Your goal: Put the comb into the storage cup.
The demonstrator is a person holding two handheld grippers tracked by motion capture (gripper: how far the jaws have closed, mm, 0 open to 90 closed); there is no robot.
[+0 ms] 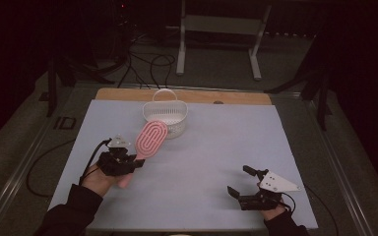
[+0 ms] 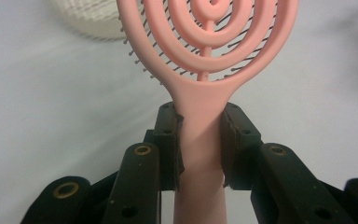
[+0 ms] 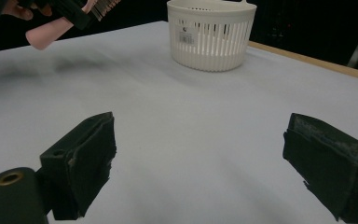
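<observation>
R gripper: nearest cam, low right of table, jaws wide apart, nothing btwn them. R gripper view: both pads spread over bare sheet.
R hand: behind gripper at bottom edge, dark sleeve.
L gripper: left of centre, jaws clamped on hairbrush handle. L gripper view: pads press handle from both sides, just below the neck.
L hand: wrapped round gripper body, dark sleeve from bottom left.
Hairbrush: pink, oval vented head w/ concentric rings, dark bristles. Held off the sheet, head tilted up and away toward basket; handle end sticks out back past jaws. High view: head tip overlaps basket's near-left wall; touching or not, can't tell.
Basket: white slotted plastic, round, thin loop handle upright at far side. Stands upright on far centre of sheet, well apart from R gripper.
Sheet: pale grey-white cover over table; wood edge shows at far side.
Bkgd: dark floor, cables, metal frame legs beyond table.
</observation>
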